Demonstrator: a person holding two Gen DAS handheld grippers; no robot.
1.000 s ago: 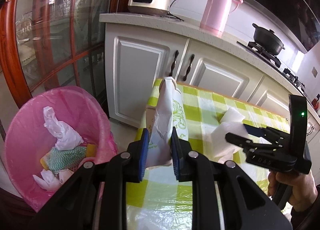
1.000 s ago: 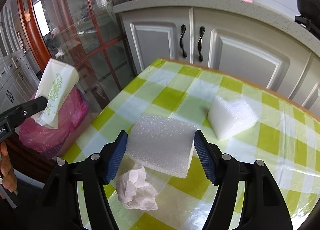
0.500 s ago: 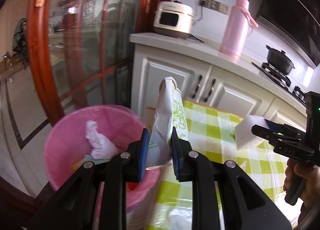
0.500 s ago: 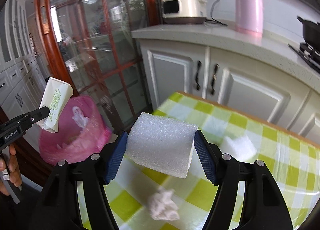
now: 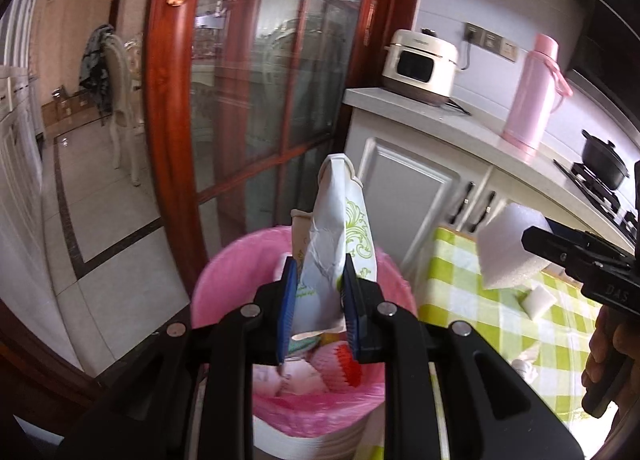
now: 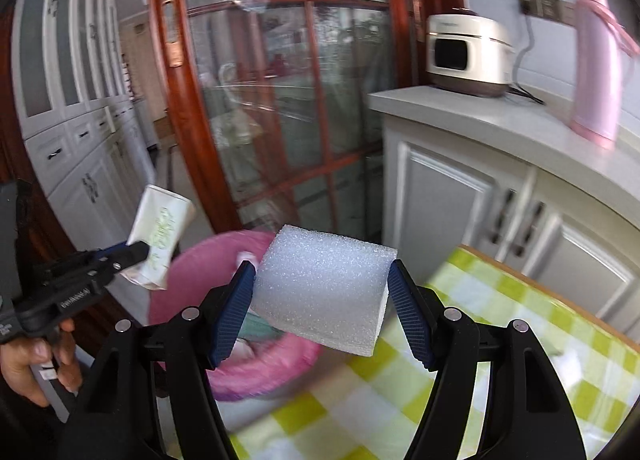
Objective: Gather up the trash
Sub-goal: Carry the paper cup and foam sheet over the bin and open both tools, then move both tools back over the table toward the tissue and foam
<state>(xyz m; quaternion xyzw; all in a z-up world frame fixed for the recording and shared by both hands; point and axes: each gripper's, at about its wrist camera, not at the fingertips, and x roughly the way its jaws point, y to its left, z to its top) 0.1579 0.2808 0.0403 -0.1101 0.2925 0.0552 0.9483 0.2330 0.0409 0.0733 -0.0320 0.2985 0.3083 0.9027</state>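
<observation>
My left gripper [image 5: 319, 300] is shut on a crushed white paper cup with a green print [image 5: 335, 244] and holds it right above the pink-lined trash bin [image 5: 224, 280]. The cup also shows in the right wrist view [image 6: 160, 234]. My right gripper [image 6: 322, 294] is shut on a white foam block [image 6: 324, 292], held in the air over the table's left edge, just right of the bin [image 6: 260, 368]. The block also shows in the left wrist view [image 5: 508, 248]. The bin holds crumpled paper and other trash [image 5: 304, 376].
The green-checked table [image 5: 500, 324] stands right of the bin with a small white foam piece [image 5: 538, 300] on it. White cabinets [image 6: 460, 200] with a rice cooker [image 5: 420, 66] and pink thermos [image 5: 532, 96] are behind. A wood-framed glass door [image 5: 248, 120] is at left.
Both grippers rose and swung left from over the table toward the bin. The cup now hangs over the bin. The foam block was lifted off the table and carried to the table's left edge.
</observation>
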